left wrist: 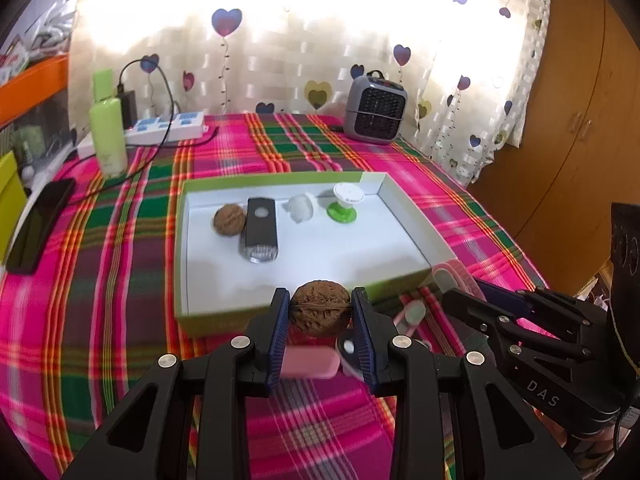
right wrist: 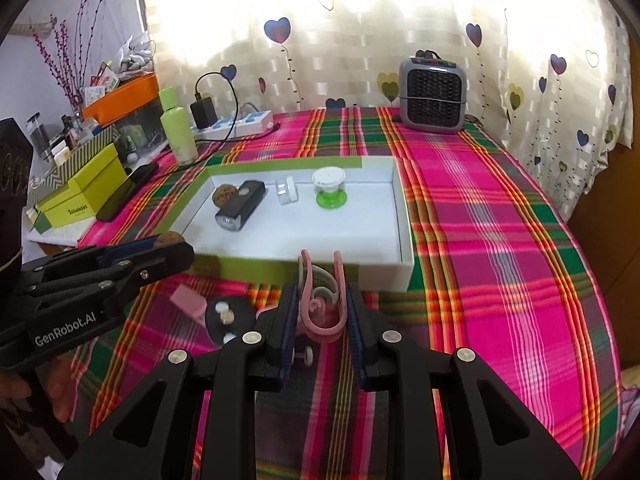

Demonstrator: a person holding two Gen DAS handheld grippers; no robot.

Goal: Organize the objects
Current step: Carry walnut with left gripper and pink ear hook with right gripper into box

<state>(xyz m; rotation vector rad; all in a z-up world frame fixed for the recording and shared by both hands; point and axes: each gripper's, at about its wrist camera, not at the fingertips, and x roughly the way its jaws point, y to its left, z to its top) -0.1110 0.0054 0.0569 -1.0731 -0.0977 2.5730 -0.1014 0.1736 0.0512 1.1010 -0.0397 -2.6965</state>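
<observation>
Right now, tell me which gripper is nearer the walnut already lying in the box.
Left. The left gripper, shut on a second walnut, hangs at the box's near rim, straight across from the boxed walnut. The right gripper, clamping a pink clip, sits farther right.

So there's a green box with a white inside, and along its 12 o'clock side sit a walnut, a black flashlight touching it, a small clear jar and a white-and-green knob thing. A second walnut is pinched in the air just at the box's 6 o'clock wall, and a pink clip is held upright near the same wall. A pink block and a black disc lie on the cloth at 6 o'clock of the box.
</observation>
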